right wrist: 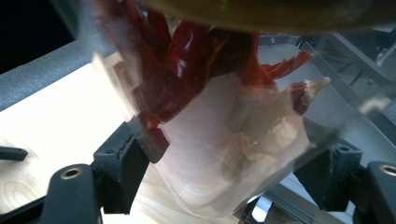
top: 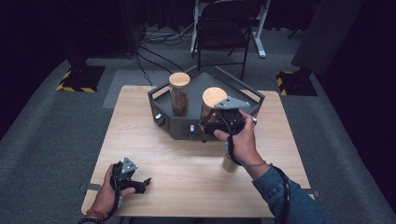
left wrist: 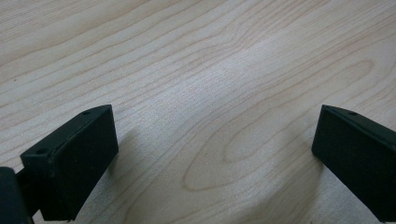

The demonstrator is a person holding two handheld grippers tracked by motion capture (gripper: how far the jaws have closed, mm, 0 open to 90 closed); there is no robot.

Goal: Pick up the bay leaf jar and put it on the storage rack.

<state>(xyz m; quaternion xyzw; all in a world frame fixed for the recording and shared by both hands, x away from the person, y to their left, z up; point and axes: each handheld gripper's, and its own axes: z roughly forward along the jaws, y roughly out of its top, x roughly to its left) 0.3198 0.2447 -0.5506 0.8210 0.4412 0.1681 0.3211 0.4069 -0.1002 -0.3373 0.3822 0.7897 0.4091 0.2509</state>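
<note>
My right gripper (top: 215, 125) is shut on a clear glass jar (top: 212, 100) with a round wooden lid, held tilted over the front right part of a dark grey tray (top: 205, 81). In the right gripper view the jar (right wrist: 210, 116) holds dried red chillies and sits between the two black jaws of the gripper (right wrist: 224, 172), with both pads against the glass. A second wooden-lidded jar (top: 179, 95) with brown contents stands upright on the tray's left side. My left gripper (top: 141, 185) rests open on the wooden table (top: 187, 163) at the front left, its jaws (left wrist: 210, 140) wide apart over bare wood.
A small pale cylinder (top: 229, 164) stands on the table partly under the right wrist. Behind the table are a black chair (top: 224, 28), floor cables and two yellow-and-black striped bases (top: 77, 79) (top: 294, 81). Grey carpet surrounds the table.
</note>
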